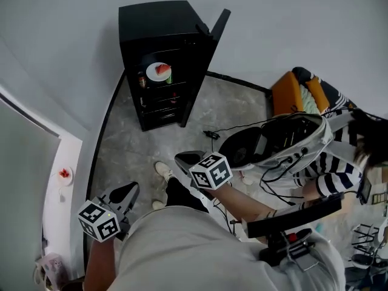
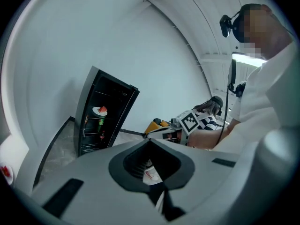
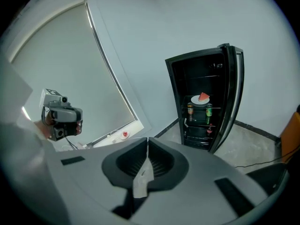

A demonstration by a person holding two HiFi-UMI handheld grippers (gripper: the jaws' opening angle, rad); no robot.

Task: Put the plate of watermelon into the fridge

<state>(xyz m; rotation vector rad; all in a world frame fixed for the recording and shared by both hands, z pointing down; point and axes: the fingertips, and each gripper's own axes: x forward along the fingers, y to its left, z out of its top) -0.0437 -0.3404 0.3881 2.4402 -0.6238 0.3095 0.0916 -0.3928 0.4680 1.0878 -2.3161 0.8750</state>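
Resting inside one open fridge (image 1: pixel 159 24) is one watermelon plate (image 1: pixel 156 73), with left gripper (image 2: pixel 150 142) and right gripper (image 3: pixel 148 140) clenched empty.

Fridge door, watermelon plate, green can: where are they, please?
fridge door (image 3: pixel 233 93), right gripper view, middle of the open door
plate of watermelon (image 1: pixel 151 73), head view, white rim left of the slice
green can (image 3: pixel 209 110), right gripper view, the can's body
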